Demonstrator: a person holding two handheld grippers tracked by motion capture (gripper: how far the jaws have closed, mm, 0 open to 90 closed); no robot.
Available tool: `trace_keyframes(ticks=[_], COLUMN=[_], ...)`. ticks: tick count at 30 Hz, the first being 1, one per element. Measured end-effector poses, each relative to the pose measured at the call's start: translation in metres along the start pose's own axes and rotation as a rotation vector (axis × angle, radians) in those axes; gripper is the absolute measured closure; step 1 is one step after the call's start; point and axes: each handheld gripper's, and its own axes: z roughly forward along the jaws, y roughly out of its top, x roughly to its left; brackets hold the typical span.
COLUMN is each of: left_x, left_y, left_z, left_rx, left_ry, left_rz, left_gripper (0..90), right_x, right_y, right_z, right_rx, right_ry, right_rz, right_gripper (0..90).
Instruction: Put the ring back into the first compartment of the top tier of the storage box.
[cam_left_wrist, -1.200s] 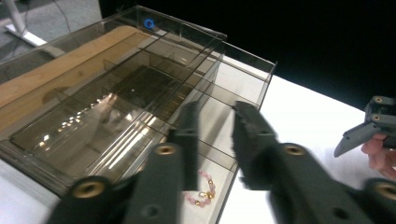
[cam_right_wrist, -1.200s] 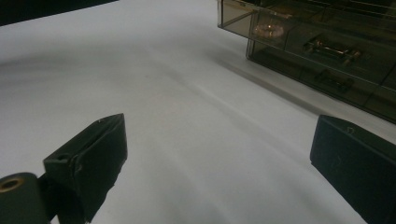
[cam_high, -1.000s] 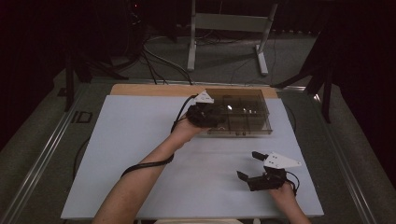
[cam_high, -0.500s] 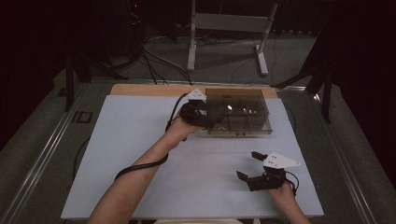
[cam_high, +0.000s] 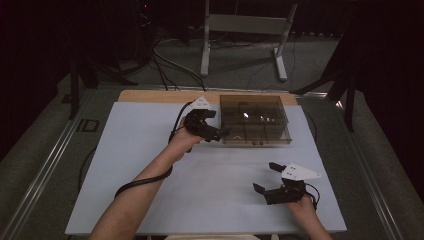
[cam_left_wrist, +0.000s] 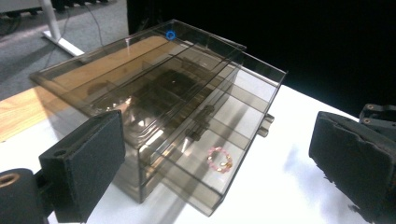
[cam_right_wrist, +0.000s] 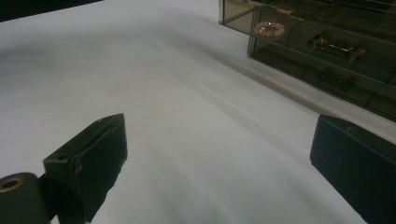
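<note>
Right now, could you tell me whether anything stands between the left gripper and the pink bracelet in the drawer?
Only the organizer's own clear walls. The bracelet lies in a slightly pulled-out drawer, and the open left gripper faces that corner with nothing else between.

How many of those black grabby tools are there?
2. The left tool is open beside the left end of the smoky plastic drawer box. The right tool is open over the white table, nearer the person.
</note>
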Motion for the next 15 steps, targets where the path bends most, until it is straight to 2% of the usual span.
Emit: trace_keyframes(ticks=[15], left_x=[0.006], left_y=[-0.017], left_z=[-0.031], left_rx=[-0.015], left_ry=[0.046], left_rz=[0.004], left_gripper=[5.2], right_x=[0.001], right_y=[0.0], right_z=[0.001], right_rx=[0.005], right_ry=[0.0], right_rz=[-0.008], right_gripper=[4.3])
